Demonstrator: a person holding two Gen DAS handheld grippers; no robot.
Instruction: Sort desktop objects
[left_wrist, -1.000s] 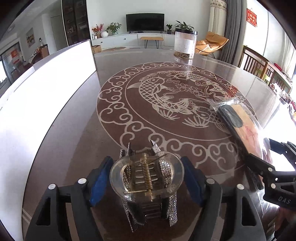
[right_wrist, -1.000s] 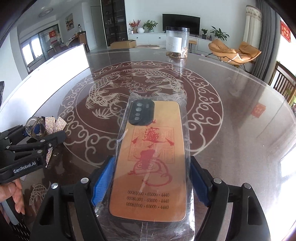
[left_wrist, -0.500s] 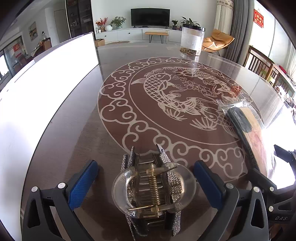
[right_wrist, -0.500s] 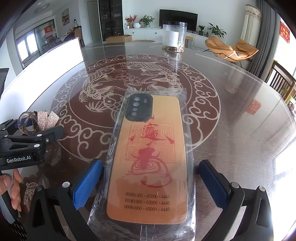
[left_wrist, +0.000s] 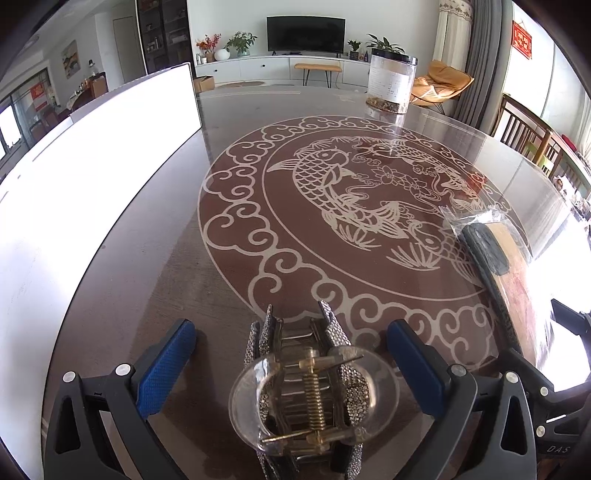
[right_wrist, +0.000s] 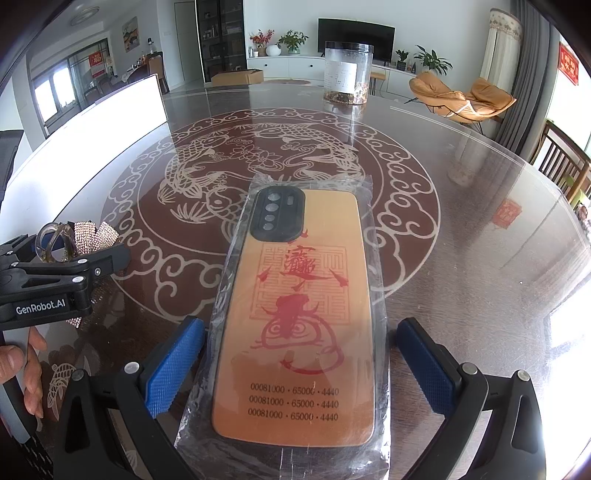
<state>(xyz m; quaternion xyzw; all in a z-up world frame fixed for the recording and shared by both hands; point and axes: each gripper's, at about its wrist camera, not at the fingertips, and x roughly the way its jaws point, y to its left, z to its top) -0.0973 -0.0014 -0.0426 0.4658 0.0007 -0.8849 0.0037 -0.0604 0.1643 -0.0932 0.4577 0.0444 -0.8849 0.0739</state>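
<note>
A rhinestone hair claw (left_wrist: 308, 391) is lying on the glass-topped table (left_wrist: 229, 110) btwn the blue pads of the left gripper (left_wrist: 291, 363), its long axis running straight away from the camera, teeth pointing toward the koi pattern (left_wrist: 343, 192). The jaws have just been opening and are standing wide, w/ gaps on both sides of the claw. To its right, a phone case (right_wrist: 295, 317) in clear wrap is lying lengthwise btwn the right gripper (right_wrist: 299, 363) pads, camera cutout at the far end; those jaws are likewise freshly spread and not touching it. A clear jar (right_wrist: 346, 74) is standing well beyond, near the far edge. A white board (left_wrist: 92, 155) is lining the table's left side.
</note>
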